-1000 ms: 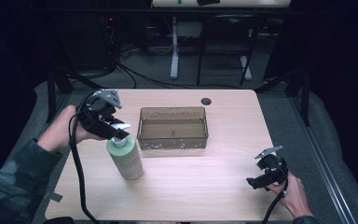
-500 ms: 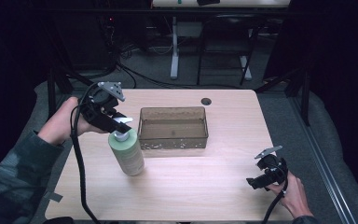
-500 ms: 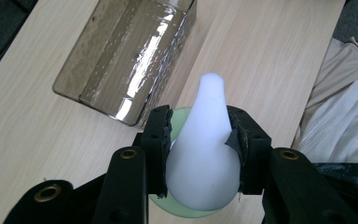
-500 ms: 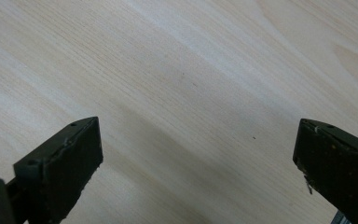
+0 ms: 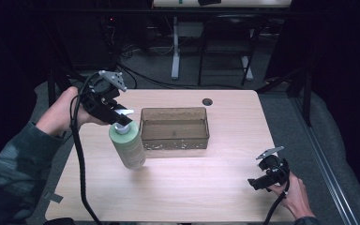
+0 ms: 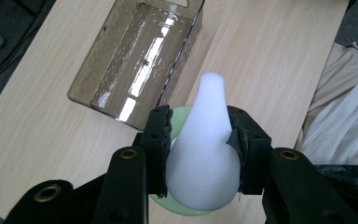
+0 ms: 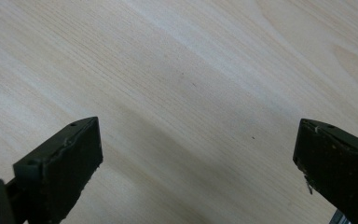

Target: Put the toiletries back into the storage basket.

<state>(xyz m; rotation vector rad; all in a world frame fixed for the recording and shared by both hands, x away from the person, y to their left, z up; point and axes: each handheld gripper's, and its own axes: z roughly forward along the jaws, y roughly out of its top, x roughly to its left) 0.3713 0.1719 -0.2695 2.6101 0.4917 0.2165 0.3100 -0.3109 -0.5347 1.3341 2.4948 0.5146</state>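
Carrying the green pump bottle [image 5: 128,144] by its white pump head [image 6: 204,154] is the step in hand, to my reading. In the high view the left gripper [image 5: 117,117] sits at centre left of the frame, its jaws clamped on either side of the pump head, and the bottle hangs tilted beneath it, just left of the clear brown bin [image 5: 175,127]. Whether the bottle's base touches the table [image 5: 206,187] I cannot tell. The left gripper view looks down over the nozzle, with the bin in its upper left and bare wood to the right.

The right gripper [image 5: 265,179] rests low in the lower right of the high view, well apart from bottle and bin; its own view has the two jaws spread wide over plain tabletop, holding nothing.

The likely next move is into the bin. That calls for raising the bottle enough to clear the near wall, shifting it toward the frame's centre, and keeping the clamp firm, since the hold is on the slim pump head and the heavy body could swing or slip.
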